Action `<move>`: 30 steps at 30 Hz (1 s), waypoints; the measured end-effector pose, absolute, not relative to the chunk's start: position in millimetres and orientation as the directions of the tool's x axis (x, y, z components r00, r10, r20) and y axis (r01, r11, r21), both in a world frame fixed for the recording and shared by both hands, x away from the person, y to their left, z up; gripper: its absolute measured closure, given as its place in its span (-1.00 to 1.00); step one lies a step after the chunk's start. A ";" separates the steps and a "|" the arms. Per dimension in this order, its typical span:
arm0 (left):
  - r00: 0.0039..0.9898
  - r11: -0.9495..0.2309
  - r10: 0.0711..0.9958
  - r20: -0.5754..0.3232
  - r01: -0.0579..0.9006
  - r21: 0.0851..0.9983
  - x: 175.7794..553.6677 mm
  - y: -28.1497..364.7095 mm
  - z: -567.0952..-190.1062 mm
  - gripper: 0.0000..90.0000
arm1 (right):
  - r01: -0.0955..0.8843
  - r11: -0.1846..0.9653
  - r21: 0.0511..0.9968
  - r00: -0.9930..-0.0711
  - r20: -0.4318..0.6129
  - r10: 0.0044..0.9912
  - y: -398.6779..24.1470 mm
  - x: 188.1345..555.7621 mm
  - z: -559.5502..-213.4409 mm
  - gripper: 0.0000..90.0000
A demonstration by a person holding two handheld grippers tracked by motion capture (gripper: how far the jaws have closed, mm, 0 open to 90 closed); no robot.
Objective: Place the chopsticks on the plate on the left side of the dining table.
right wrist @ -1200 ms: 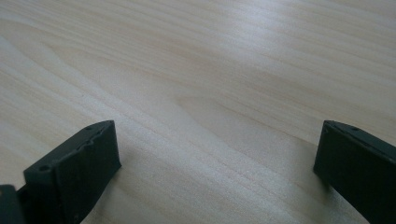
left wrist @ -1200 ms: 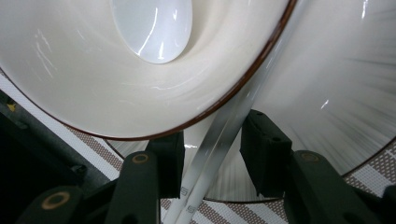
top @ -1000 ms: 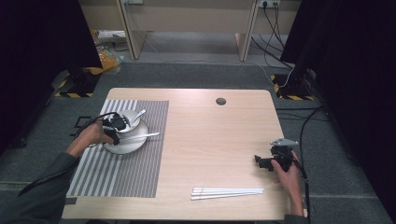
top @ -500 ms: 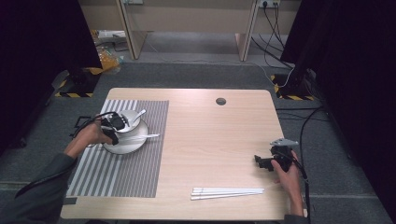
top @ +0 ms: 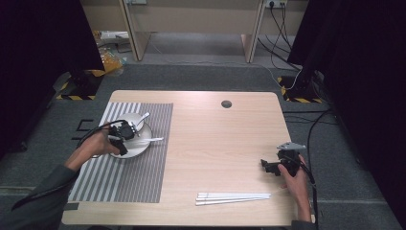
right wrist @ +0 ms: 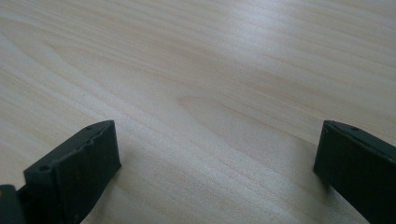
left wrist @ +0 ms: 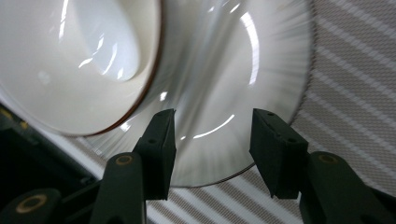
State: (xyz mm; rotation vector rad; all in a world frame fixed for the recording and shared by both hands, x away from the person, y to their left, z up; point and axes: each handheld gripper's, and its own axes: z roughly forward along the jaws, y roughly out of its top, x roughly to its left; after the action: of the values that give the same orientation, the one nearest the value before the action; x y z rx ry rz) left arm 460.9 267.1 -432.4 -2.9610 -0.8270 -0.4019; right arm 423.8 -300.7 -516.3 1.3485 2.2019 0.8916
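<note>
My left gripper sits over the plate on the striped mat; jaws have just been opening, gripping nothing. Bowl rests on that plate. My right gripper gapes wide over bare table.

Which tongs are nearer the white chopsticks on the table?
Right. The right tongs sit just above the chopsticks, near their right end; the left tongs are across the table over the plate.

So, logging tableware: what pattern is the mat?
Grey and white stripes on the mat; clearest in the high view.
</note>
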 end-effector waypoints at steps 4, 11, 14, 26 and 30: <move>0.841 -0.866 0.497 0.213 0.497 0.061 458.7 251.4 -432.9 0.03 | 0.633 0.328 0.701 -0.450 -0.012 0.893 -300.7 423.8 -516.3 -1.00; 0.868 -0.891 0.455 0.198 0.447 0.087 457.2 222.4 -434.9 0.00 | 0.633 0.329 0.701 -0.451 -0.012 0.893 -300.7 423.8 -516.3 -1.00; 0.873 -0.896 0.444 0.201 0.432 0.100 460.3 209.2 -433.2 -0.01 | 0.632 0.330 0.701 -0.451 -0.013 0.892 -300.7 423.8 -516.3 -1.00; 0.877 -0.897 0.441 0.191 0.423 0.127 481.3 168.0 -437.8 -0.01 | 0.631 0.331 0.701 -0.453 -0.013 0.891 -300.6 423.8 -516.3 -1.00; 0.869 -0.893 0.450 0.205 0.432 0.129 491.0 161.5 -435.0 -0.01 | 0.631 0.331 0.701 -0.453 -0.013 0.891 -300.6 423.8 -516.3 -0.99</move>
State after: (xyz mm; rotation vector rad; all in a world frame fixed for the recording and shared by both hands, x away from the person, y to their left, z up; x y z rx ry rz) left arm 491.0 161.5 -435.0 -3.1131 -0.7354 -0.3717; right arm 423.8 -300.6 -516.3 1.3446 2.2051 0.8927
